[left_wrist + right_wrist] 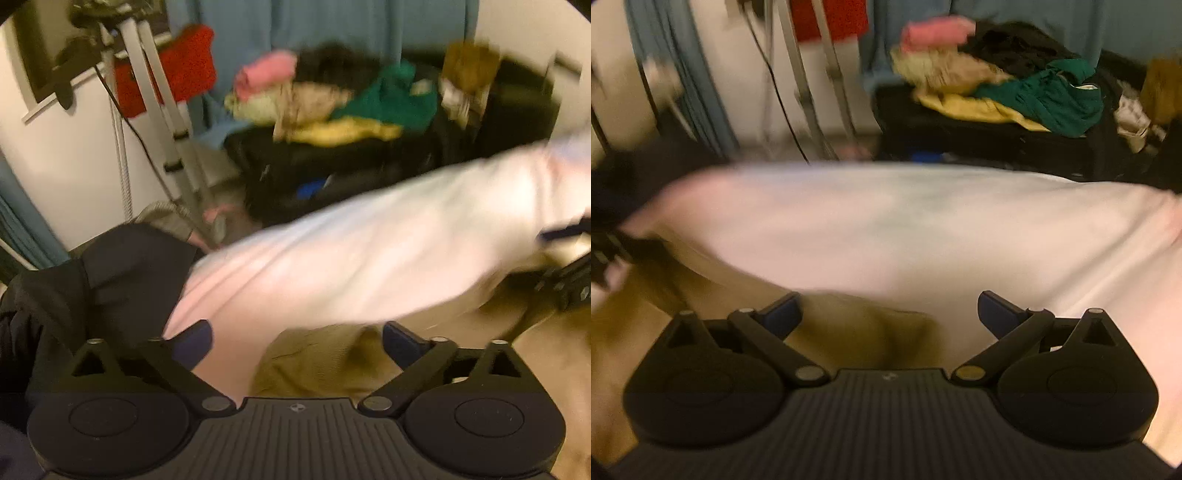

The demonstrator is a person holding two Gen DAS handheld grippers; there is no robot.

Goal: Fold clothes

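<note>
A pale pink garment lies spread and blurred across a tan surface, running from lower left to upper right in the left wrist view. My left gripper is open wide at its near edge; the cloth reaches past the left finger, and no pad presses on it. In the right wrist view the same garment stretches across the whole width. My right gripper is open just in front of it, with its right finger over the cloth's edge. Each gripper shows in the other's view: the right gripper and the left gripper.
A dark garment lies bunched at the left. Behind it, a pile of pink, beige, yellow and green clothes sits on a black case. A white stand with a cable and a red cloth stand against the wall.
</note>
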